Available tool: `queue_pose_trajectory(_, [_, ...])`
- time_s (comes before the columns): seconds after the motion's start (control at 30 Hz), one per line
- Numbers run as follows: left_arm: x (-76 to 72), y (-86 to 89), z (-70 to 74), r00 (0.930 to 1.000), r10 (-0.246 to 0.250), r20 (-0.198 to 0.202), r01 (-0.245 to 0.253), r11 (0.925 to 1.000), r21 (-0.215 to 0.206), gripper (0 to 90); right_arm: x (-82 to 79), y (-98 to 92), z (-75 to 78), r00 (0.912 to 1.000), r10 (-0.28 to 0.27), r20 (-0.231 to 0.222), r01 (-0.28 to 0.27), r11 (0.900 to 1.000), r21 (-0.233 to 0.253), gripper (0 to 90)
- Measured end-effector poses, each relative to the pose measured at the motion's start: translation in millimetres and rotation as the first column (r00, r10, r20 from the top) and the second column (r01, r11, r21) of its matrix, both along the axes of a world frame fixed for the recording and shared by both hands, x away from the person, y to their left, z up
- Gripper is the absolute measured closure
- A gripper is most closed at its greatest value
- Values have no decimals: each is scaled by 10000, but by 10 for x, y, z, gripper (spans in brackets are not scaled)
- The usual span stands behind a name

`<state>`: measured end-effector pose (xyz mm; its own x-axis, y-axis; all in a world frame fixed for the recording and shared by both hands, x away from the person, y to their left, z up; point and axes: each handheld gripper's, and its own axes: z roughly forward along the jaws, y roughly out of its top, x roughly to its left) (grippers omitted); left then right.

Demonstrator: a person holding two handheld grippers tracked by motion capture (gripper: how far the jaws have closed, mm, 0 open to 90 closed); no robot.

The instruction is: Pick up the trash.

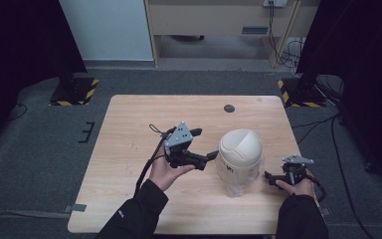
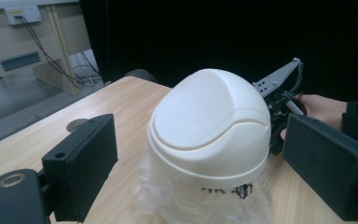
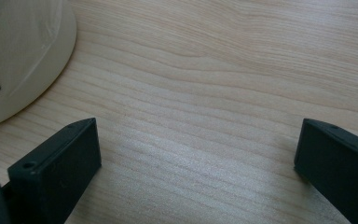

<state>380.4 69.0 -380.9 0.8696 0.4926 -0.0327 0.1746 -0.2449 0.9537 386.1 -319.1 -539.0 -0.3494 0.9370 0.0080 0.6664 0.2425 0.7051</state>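
Note:
A cream domed bin (image 1: 240, 154) with a swing lid stands right of the table's middle, with a clear plastic bag showing around its lower part. My left gripper (image 1: 205, 144) is just left of it, open wide, jaws pointed at the bin. In the left gripper view the bin (image 2: 209, 126) sits between and beyond the two jaws, untouched. My right gripper (image 1: 270, 178) rests low by the bin's right side, open, and appears behind the bin as well (image 2: 279, 93). In the right gripper view the open gripper (image 3: 196, 144) faces bare wood, with the bin's base (image 3: 23, 51) at upper left.
The wooden table (image 1: 129, 149) has a dark round grommet (image 1: 229, 108) near its far edge. Stands with yellow-and-black striped bases stand on the floor at far left (image 1: 74, 89) and far right (image 1: 298, 92). Cables (image 1: 328, 124) trail over the carpet at right.

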Motion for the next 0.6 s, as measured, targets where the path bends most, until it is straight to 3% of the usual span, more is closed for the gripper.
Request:
queue_pose_trajectory(0.2, [21,-164,-34,9995,-301,-48,302,9993,237,96,0,0,0,10000,2,0,-2,10000,0,8])
queue_pose_trajectory(0.6, [138,-389,-174,9963,-689,-521,721,9956,604,95,0,0,0,10000,14,-1,-14,10000,3,8])
